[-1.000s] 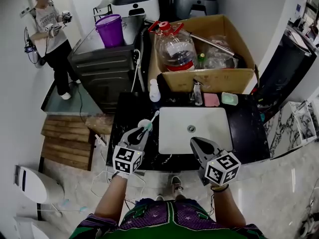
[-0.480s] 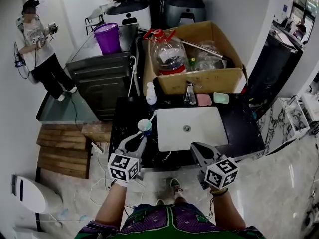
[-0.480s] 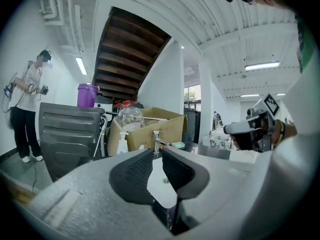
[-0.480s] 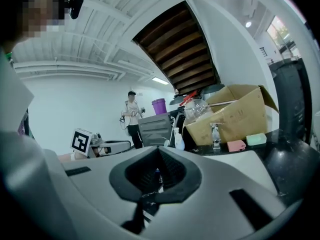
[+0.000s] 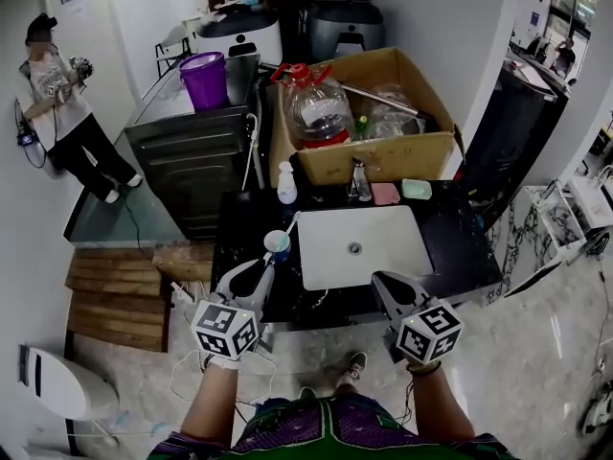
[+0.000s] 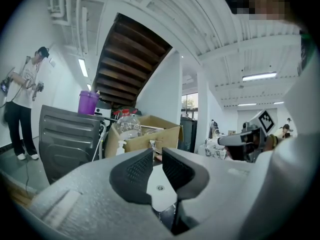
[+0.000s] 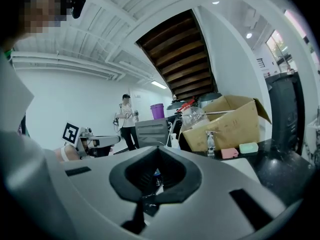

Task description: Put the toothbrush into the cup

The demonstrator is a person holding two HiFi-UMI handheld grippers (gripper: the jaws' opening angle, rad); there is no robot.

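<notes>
Black countertop (image 5: 460,247) carries a white sink (image 5: 383,247), with a cardboard box (image 5: 383,161) behind that sink. At the sink's front left hangs the left gripper (image 5: 263,268), its jaws slightly apart with nothing between them. At the sink's front right is the right gripper (image 5: 383,281), its jaws pressed together and empty. Just left of the sink stands the cup (image 5: 277,244). The toothbrush (image 5: 293,222) sits in it, leaning toward the sink.

grey left gripper (image 5: 262,265), right gripper (image 5: 381,279), black-white marker cubes (image 5: 225,330), green-purple shirt (image 5: 326,431).
</notes>
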